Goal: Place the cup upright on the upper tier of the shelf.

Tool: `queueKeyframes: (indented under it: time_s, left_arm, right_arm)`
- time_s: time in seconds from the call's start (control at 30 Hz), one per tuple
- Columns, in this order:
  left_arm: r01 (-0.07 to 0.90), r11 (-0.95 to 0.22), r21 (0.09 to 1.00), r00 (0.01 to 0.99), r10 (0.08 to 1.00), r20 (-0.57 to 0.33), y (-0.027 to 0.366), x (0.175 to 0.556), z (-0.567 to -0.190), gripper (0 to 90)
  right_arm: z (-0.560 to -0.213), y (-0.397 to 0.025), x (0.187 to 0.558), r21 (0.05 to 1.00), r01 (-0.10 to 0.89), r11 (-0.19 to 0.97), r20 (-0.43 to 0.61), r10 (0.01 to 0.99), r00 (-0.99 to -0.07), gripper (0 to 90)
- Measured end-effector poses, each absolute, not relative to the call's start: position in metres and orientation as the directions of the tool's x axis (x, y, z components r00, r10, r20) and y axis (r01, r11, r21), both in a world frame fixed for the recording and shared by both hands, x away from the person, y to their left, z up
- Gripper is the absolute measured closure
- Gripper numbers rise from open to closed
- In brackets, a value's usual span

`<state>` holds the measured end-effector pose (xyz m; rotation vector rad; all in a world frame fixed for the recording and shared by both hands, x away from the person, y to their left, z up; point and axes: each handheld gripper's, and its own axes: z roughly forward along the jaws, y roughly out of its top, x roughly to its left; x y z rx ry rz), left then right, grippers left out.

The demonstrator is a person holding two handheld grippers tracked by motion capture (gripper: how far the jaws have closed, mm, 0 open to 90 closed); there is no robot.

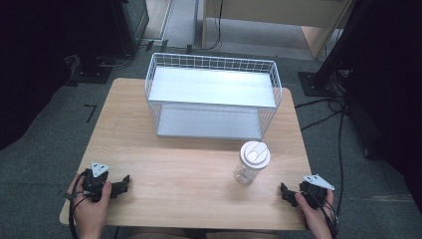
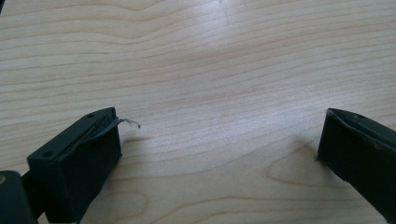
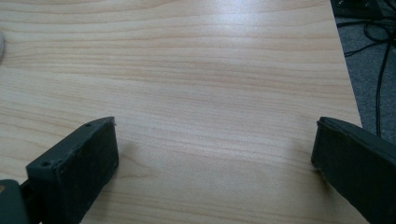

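Nearest you, your two hands rest on the front edge of the worktop (image 1: 199, 169), each holding a claw with nothing in it: the left claw (image 1: 124, 183) sits near the front left corner, the right claw (image 1: 283, 191) near the front right, and both gripper views show their jaws spread wide over bare wood. Beyond them, the biggest thing on the worktop is the white wire rack (image 1: 214, 94) with its two grey shelves, standing at the far middle with its open face towards you. Between the rack and your right hand stands the clear jar (image 1: 252, 162), upright with its white lid on, just ahead and to the left of the right claw and well apart from the left one. Since the jar is closest to your right side, it looks like the piece to take, and the right claw the one to reach with. Keep the jaws spread as they are, come in level from the side, and close on the body below the lid rather than on the lid itself. The clear wall probably handles as smooth and slippery, so centre it between the jaws before you squeeze, and lift straight up to avoid tipping it.
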<state>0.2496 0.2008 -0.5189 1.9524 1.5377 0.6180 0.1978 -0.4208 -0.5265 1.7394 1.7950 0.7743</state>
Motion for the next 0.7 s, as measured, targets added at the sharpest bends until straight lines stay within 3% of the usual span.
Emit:
queueKeyframes:
  time_s: [0.13, 0.23, 0.37, 0.4, 0.7]
  left_arm:
    - [0.707, -0.154, 0.691, 0.22, 0.976, -0.007, 0.201, 0.25, -0.519, 0.0]
    - [0.702, -0.07, 0.708, 0.179, 0.981, -0.08, 0.203, 0.253, -0.518, 0.0]
    - [0.708, -0.103, 0.699, 0.184, 0.982, -0.041, 0.199, 0.253, -0.518, 0.0]
    - [0.715, -0.144, 0.684, 0.188, 0.982, 0.01, 0.194, 0.253, -0.519, 0.0]
    - [0.714, -0.144, 0.685, 0.189, 0.982, 0.01, 0.193, 0.253, -0.519, 0.0]
  right_arm:
    - [-0.526, -0.421, 0.198, 0.712, 0.702, 0.028, 0.021, 0.998, -0.061, 0.6]
    - [-0.525, -0.416, 0.196, 0.714, 0.699, 0.042, 0.006, 0.998, -0.066, 0.5]
    - [-0.523, -0.41, 0.195, 0.718, 0.693, 0.06, 0.01, 0.995, -0.096, 0.5]
    - [-0.522, -0.404, 0.195, 0.724, 0.687, 0.058, 0.022, 0.994, -0.107, 0.5]
    - [-0.515, -0.389, 0.194, 0.747, 0.662, 0.06, 0.057, 0.987, -0.153, 0.5]
